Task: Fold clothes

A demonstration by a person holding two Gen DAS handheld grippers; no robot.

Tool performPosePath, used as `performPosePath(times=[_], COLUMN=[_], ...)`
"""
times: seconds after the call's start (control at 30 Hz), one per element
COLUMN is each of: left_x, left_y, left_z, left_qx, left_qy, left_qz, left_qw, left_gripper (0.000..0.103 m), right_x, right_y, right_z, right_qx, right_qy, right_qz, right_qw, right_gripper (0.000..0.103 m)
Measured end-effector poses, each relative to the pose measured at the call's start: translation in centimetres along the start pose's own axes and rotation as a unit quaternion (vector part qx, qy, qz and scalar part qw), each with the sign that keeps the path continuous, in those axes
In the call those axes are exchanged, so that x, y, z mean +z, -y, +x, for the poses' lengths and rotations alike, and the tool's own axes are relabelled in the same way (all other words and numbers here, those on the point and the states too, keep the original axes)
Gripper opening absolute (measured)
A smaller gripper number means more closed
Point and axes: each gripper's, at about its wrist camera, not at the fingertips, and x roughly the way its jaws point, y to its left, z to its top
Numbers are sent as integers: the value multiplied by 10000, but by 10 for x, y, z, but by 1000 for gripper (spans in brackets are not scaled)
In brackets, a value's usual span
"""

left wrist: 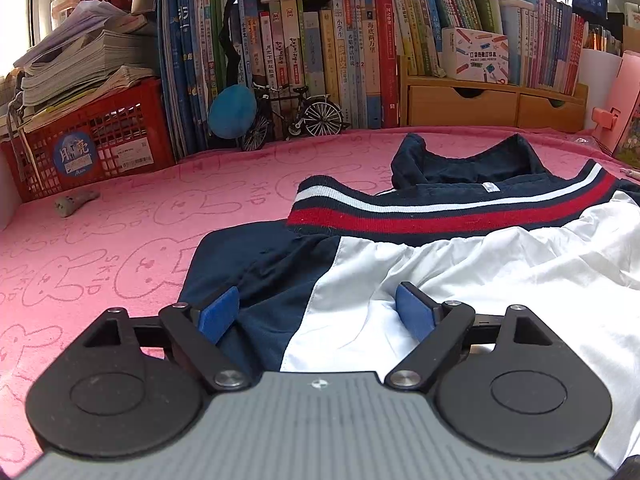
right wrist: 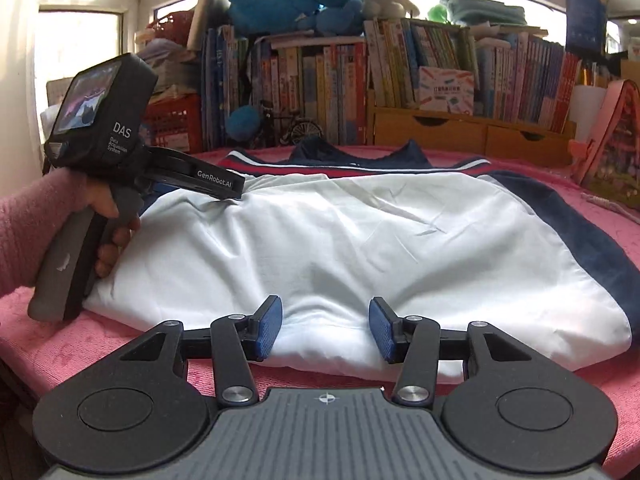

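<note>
A white jacket (right wrist: 340, 240) with navy side panels and a red, white and navy striped band (left wrist: 440, 212) lies spread on the pink rabbit-print cover (left wrist: 100, 260). My left gripper (left wrist: 317, 312) stands wide open over the jacket's left part. One blue pad sits above the navy panel (left wrist: 272, 280) and the other above the white cloth, and neither presses. My right gripper (right wrist: 326, 328) is at the jacket's near white edge. Its jaws are open, with a low bulge of white cloth between the pads. A hand (right wrist: 112, 216) in a pink sleeve holds the left gripper's handle at the left.
A red crate (left wrist: 92, 148) with stacked papers, rows of books (left wrist: 320, 60), a model bicycle (left wrist: 296, 116) and wooden drawers (left wrist: 492, 104) line the back. A small grey object (left wrist: 74, 202) lies on the cover at the left. A pink bag (right wrist: 612, 140) stands at the right.
</note>
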Motion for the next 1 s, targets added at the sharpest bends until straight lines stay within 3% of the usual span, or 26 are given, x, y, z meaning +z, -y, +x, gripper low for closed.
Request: performPosePath(times=[0.33, 0.4, 0.47, 0.53, 0.6, 0.7, 0.87, 0.93, 1.0], left_x=[0, 1, 8, 16, 25, 32, 20, 13, 6], left_y=[-1, -1, -2, -3, 5, 33, 84, 95, 106], left_z=[-1, -10, -31, -60, -85, -104, -85, -72, -60], left_qx=[3, 0, -299, -912, -1568, -2121, -2289, -2129, -1954], left_qy=[17, 97, 77, 122, 17, -427, -1681, -1875, -2047], left_qz=[-31, -215, -545, -879, -897, -426, 82, 214, 341], left_qw=[10000, 9997, 9980, 9919, 9835, 9754, 9588, 9587, 9585], left_gripper=[88, 78, 70, 69, 67, 67, 65, 58, 40], right_x=[-2, -3, -3, -4, -5, -5, -6, -7, -7], right_y=[-1, -1, -1, -1, -1, -1, 0, 0, 0], right_z=[0, 0, 0, 0, 0, 0, -1, -2, -2], right_qx=[-1, -8, -5, -1, -11, -12, 3, 9, 14], right_qy=[19, 26, 25, 31, 51, 63, 72, 88, 105], right_qz=[4, -6, -11, -7, -2, 13, 82, 104, 125], right_qw=[10000, 10000, 10000, 10000, 10000, 10000, 9999, 9999, 9999], right_gripper=[49, 49, 49, 49, 49, 49, 49, 49, 48])
